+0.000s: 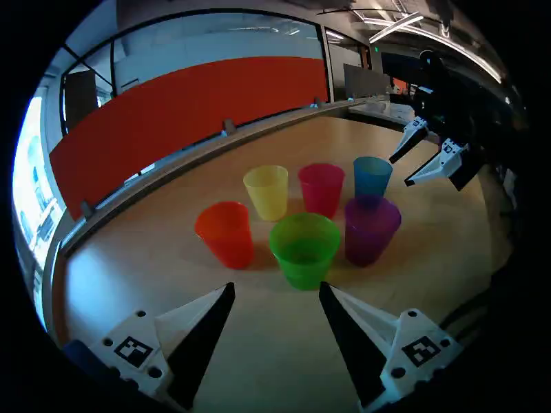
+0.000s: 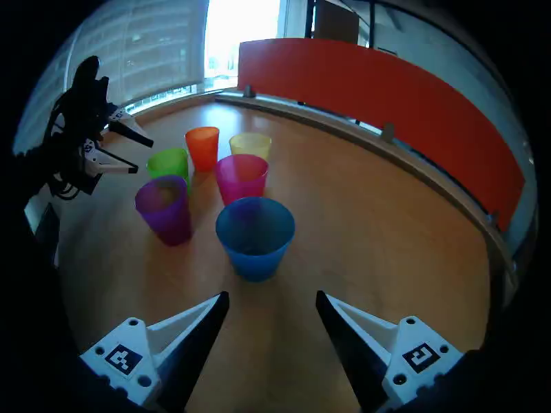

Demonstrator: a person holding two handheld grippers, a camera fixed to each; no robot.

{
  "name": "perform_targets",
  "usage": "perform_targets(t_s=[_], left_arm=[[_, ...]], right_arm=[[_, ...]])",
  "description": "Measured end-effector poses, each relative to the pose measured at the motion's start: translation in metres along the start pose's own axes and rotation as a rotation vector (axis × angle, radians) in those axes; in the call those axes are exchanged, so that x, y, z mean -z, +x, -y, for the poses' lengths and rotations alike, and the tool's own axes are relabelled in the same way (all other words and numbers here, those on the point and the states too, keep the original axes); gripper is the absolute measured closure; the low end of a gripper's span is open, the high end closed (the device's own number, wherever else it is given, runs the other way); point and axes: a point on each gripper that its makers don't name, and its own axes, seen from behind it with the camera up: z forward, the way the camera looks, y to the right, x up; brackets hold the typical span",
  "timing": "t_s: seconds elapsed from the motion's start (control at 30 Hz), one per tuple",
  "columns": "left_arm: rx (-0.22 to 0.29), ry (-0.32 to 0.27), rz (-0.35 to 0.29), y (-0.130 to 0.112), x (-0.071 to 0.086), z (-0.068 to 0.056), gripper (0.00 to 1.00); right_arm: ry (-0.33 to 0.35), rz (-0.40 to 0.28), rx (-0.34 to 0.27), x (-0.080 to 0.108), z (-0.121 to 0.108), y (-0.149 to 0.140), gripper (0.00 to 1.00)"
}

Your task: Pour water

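Note:
Several plastic cups stand upright in a cluster on the wooden table [image 1: 427, 275]. In the left gripper view the green cup [image 1: 304, 249] is nearest, flanked by the orange cup [image 1: 224, 234] and the purple cup [image 1: 370, 229]; behind them stand the yellow [image 1: 266, 191], pink [image 1: 321, 188] and blue [image 1: 372, 177] cups. My left gripper [image 1: 275, 292] is open just short of the green cup. My right gripper [image 2: 272, 296] is open in front of the blue cup [image 2: 255, 237], holding nothing. Each gripper shows beyond the cups in the other's view: right gripper [image 1: 399, 172], left gripper [image 2: 143, 157].
A long red partition panel [image 1: 186, 117] runs along the table's far edge with a raised rail [image 1: 206, 148] below it. Bare tabletop [image 2: 386, 227] lies to the right of the cups in the right gripper view. Windows [image 2: 234, 34] are behind.

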Motion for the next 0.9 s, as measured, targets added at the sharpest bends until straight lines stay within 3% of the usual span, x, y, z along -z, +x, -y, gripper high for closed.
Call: perform_targets(t_s=[0.6, 0.9], left_arm=[[0.138, 0.211, -0.170, 0.019, 0.050, 0.043, 0.09], [0.213, 0.285, -0.229, 0.019, 0.070, 0.058, 0.09]], right_arm=[[-0.138, -0.109, -0.100, 0.035, -0.020, 0.008, 0.02], [-0.208, -0.181, -0.103, 0.052, -0.031, 0.027, 0.02]])
